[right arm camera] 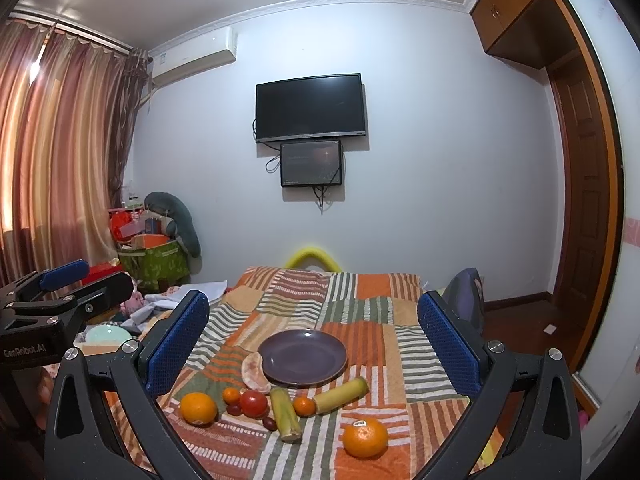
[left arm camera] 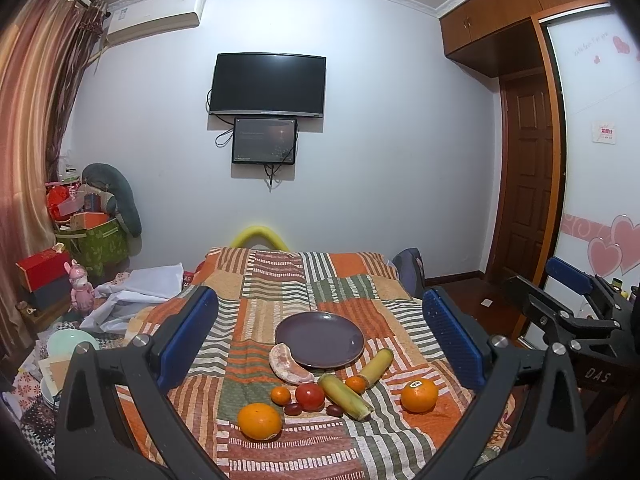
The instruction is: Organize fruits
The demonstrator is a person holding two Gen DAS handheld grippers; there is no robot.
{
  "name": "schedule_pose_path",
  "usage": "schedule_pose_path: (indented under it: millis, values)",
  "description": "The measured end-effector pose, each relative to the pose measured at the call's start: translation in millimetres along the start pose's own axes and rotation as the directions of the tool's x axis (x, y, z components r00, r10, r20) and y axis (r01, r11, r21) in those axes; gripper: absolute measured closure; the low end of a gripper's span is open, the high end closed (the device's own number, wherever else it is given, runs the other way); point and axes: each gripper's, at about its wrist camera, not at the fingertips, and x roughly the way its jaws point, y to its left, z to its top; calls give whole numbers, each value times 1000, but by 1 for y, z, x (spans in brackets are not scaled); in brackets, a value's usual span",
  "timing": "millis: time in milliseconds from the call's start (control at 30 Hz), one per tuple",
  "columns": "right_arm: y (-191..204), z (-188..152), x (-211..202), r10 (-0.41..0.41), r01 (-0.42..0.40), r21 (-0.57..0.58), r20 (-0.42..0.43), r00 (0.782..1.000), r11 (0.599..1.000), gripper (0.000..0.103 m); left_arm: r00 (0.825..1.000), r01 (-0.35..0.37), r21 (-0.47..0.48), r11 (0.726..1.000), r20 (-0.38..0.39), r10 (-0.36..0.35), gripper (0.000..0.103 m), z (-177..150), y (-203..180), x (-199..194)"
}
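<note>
Purple plate (left arm camera: 320,338), two big oranges (left arm camera: 259,421), two sugarcane pieces (left arm camera: 346,397).

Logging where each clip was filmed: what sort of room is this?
Most likely a home bedroom: a bed under a patchwork cover, a wall-mounted TV and a built-in wardrobe.

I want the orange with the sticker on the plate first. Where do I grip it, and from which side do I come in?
Take the orange with the sticker across its widest middle, coming down from above with the right gripper, which is open and nearer to it. It is round and sits alone on the cloth, apart from the other fruit, so both sides look free for the fingers. The plate is bare.
</note>
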Motion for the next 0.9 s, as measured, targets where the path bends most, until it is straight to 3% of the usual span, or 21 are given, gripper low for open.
schedule_pose_path:
  millis: [900]
  values:
    - [0, 0, -2, 2, -2, 4, 4, 1000, 1000, 0, 1000, -2, 17, 1000, 2, 2, 0, -2, -4, -2]
